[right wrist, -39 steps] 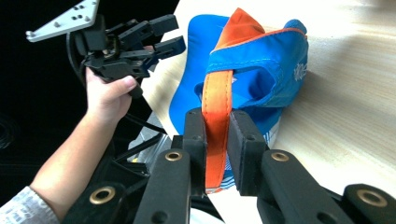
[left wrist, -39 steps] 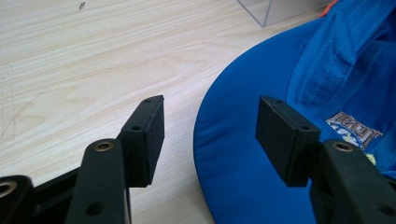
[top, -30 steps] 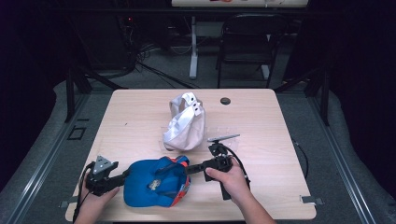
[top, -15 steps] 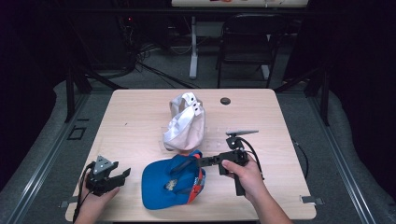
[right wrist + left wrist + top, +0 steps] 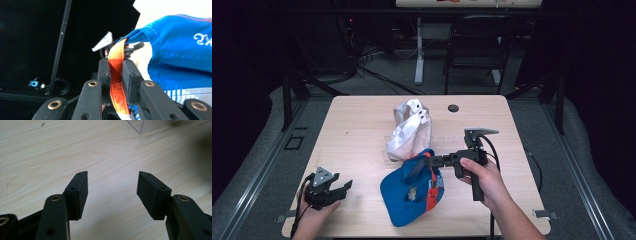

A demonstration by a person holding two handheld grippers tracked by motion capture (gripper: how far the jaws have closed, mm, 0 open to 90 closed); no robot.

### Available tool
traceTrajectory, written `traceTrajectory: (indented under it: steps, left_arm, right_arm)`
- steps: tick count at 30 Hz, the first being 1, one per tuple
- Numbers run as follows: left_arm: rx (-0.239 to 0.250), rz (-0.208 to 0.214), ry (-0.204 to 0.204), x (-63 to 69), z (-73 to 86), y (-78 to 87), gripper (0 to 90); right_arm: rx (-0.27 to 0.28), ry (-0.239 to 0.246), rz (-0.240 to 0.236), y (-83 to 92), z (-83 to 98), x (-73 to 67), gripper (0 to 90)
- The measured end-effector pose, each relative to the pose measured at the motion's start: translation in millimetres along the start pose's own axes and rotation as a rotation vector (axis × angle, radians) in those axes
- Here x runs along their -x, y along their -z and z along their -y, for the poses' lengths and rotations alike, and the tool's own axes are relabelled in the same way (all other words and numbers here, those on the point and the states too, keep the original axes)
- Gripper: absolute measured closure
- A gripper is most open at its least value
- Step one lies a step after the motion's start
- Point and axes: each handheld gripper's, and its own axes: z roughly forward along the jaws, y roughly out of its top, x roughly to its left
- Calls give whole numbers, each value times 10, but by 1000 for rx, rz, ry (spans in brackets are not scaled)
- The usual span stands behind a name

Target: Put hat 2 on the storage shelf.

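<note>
A blue cap [image 5: 411, 194] with orange and white trim hangs tilted at the table's front middle, one edge lifted. My right gripper [image 5: 428, 161] is shut on the cap's orange band [image 5: 115, 75], held level and pointing left from the person's right hand. In the right gripper view both pads clamp the band, and the blue crown [image 5: 180, 60] spreads to the right. My left gripper [image 5: 343, 187] rests at the front left, well apart from the cap. It stands open [image 5: 112, 192] over bare wood with nothing between its jaws.
A white cap [image 5: 409, 131] lies just behind the blue one, at the middle of the wooden table [image 5: 362, 125]. A small black disc [image 5: 453, 107] sits near the far edge. A clear plastic corner [image 5: 142, 125] shows ahead of the left gripper.
My right gripper has risen and moved right with the cap's band in it, pulling the blue cap away from the left gripper. The left gripper has stayed put.
</note>
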Motion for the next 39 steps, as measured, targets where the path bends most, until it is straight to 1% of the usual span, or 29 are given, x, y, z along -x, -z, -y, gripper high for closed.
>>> traceTrajectory:
  steps: [3, 5, 7, 9, 10, 12, 13, 15, 16, 18, 22, 26, 28, 32, 33, 35, 36, 37, 39]
  left_arm:
    - [-1, 0, 0, 2, -1, 4, 426]
    - [0, 0, 0, 4, -1, 4, 425]
    - [-2, 0, -1, 6, 1, -1, 425]
    - [-2, 0, -3, 10, 2, -8, 425]
    - [-2, 1, -2, 13, 1, -10, 425]
    - [-1, 1, -2, 14, -1, -11, 425]
    - [0, 2, 2, 16, 0, -13, 425]
    - [-4, 1, 0, 15, 0, -15, 425]
    - [-2, 1, 2, 17, 0, -19, 424]
    - [-9, 2, -1, 19, -4, -15, 425]
    - [-7, 3, -2, 19, -4, -24, 424]
    - [-8, 4, 1, 21, -4, -27, 425]
    - [-8, 4, -6, 20, -7, -26, 425]
    - [-6, 3, -3, 25, -6, -29, 425]
    - [-6, 3, -4, 25, -7, -30, 425]
    - [-5, 2, -5, 27, -7, -32, 425]
    - [-5, 2, -5, 28, -7, -33, 425]
    - [-5, 2, -6, 29, -7, -35, 425]
    - [-7, 1, -8, 30, -8, -35, 425]
  right_arm:
    - [7, 11, -11, 59, -29, -110, 786]
    - [12, 23, 0, 113, -41, -182, 786]
    - [29, 29, 20, 177, -51, -247, 786]
    - [38, 40, 40, 266, -67, -287, 786]
    - [45, 38, 49, 314, -75, -306, 786]
    - [72, 41, 57, 406, -89, -322, 786]
    - [75, 33, 62, 456, -97, -329, 786]
    - [106, 22, 71, 534, -116, -334, 786]
    - [114, 24, 77, 577, -131, -326, 786]
    - [137, 11, 87, 653, -161, -317, 786]
    - [188, -8, 94, 779, -231, -314, 787]
    - [225, -13, 103, 862, -321, -366, 787]
    - [255, -16, 110, 895, -369, -413, 787]
    - [319, -14, 130, 941, -469, -502, 787]
    - [318, -7, 135, 959, -504, -509, 787]
    - [338, -13, 141, 965, -556, -530, 787]
    - [357, -20, 147, 964, -582, -545, 787]
    - [358, -16, 148, 978, -609, -546, 786]
    - [381, -22, 152, 991, -658, -565, 787]
